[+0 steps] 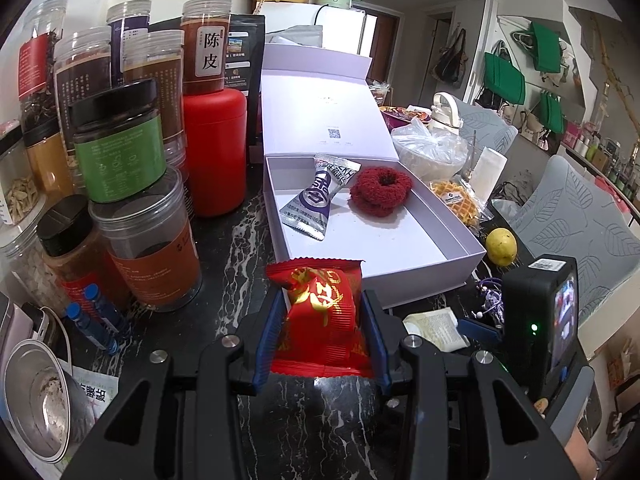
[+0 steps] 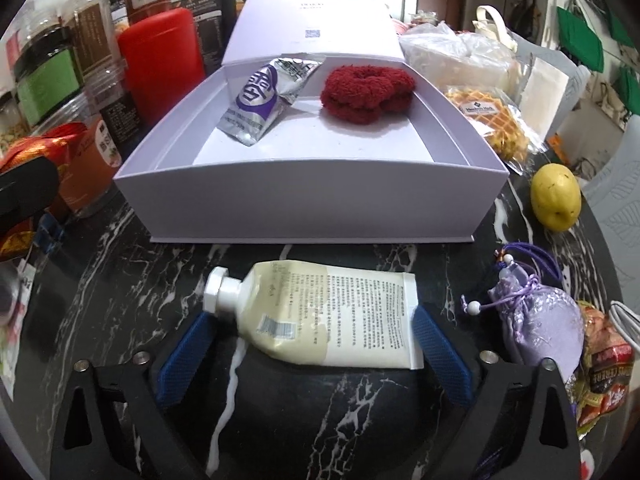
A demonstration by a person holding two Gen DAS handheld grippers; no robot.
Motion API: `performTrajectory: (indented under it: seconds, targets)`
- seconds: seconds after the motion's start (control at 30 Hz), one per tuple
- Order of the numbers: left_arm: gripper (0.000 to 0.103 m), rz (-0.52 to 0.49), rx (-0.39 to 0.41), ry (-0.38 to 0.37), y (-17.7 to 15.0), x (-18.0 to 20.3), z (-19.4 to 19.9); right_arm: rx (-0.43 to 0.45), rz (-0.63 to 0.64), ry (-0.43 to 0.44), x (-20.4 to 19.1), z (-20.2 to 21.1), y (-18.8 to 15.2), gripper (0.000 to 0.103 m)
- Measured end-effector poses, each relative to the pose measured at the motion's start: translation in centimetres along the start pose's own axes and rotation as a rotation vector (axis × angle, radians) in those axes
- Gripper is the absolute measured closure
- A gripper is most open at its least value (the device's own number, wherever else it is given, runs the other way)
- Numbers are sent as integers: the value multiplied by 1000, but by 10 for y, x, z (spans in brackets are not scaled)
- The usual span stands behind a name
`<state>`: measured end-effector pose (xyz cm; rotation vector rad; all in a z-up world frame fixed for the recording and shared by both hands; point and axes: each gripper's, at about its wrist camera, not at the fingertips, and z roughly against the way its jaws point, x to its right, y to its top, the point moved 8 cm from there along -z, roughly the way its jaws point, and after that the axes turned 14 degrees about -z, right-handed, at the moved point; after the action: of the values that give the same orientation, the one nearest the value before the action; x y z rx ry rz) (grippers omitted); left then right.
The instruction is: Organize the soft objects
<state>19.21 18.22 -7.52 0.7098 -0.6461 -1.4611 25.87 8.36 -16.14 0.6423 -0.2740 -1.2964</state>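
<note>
Left wrist view: the left gripper (image 1: 322,316) clamps a red foil packet (image 1: 320,320) just before the open lilac box (image 1: 460,258).
Both grippers tilt down toward the black marble table (image 2: 320,400). Blue pads press the packet's two sides; it sits upright between them. Right gripper (image 2: 312,320) stands wide astride a cream tube (image 2: 324,316) lying crosswise; whether its pads touch the tube's ends cannot be told. Inside the box lie a silver sachet (image 2: 262,100) and a red scrunchie (image 2: 366,90). Only the right view shows the lilac pouch (image 2: 540,320); only the left shows the jars (image 1: 120,148) in full. A lemon (image 2: 556,196) lies right of the box.
</note>
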Motion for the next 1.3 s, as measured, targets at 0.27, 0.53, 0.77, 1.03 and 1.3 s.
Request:
performTrajectory:
  seconds: [0.27,0.53,0.77,1.03,1.3]
  targets:
    - [64,-4,3,-8,-1,1,2,100,83,-16,-11,21,1,44]
    - [64,-5,12,-9,0,4,8,193,118,7,-12,48,11,70]
    - [64,-19,24,-18,7,13,13,169,1,142,6,64,19,71]
    - [64,-47,31,-34,15,30,19,204,-35,179,20,88,29,71]
    - [64,-78,61,-34,34,43,27,285,-28,208,25,122,55,71]
